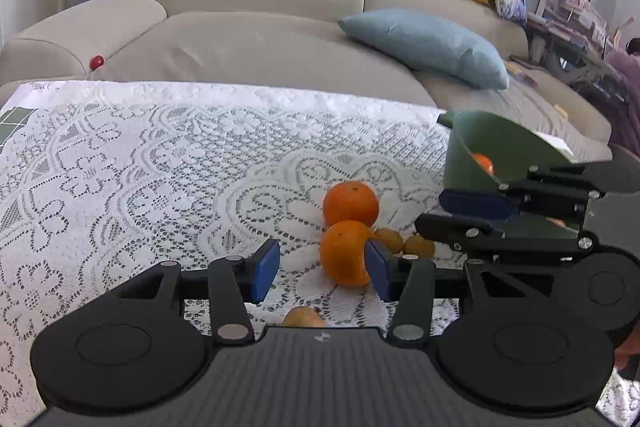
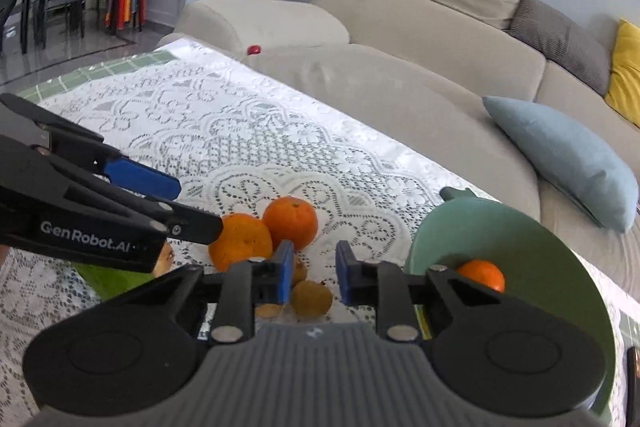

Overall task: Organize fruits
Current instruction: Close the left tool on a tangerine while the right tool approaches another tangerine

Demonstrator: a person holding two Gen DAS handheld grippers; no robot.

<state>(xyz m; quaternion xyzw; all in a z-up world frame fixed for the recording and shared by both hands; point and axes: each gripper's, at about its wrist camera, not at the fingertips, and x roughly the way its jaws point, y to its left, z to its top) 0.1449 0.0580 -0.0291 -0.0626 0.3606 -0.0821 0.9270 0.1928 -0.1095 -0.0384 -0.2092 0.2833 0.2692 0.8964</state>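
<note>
Two oranges lie together on the lace tablecloth: a near one [image 1: 343,254] [image 2: 240,241] and a far one [image 1: 350,203] [image 2: 290,223]. Small brown fruits [image 1: 418,246] [image 2: 311,298] lie beside them. A green bowl [image 1: 480,163] [image 2: 560,267] holds a third orange [image 1: 483,163] [image 2: 482,275]. My left gripper [image 1: 323,269] is open, its right pad against the near orange. My right gripper [image 2: 311,273] is open and empty, low over the brown fruits, left of the bowl.
A beige sofa [image 1: 248,39] with a light blue pillow [image 1: 428,47] runs behind the table. A small red ball [image 1: 96,61] lies on the sofa. A green object [image 2: 112,281] lies under the left gripper in the right wrist view. A yellowish fruit [image 1: 302,318] lies beneath the left gripper.
</note>
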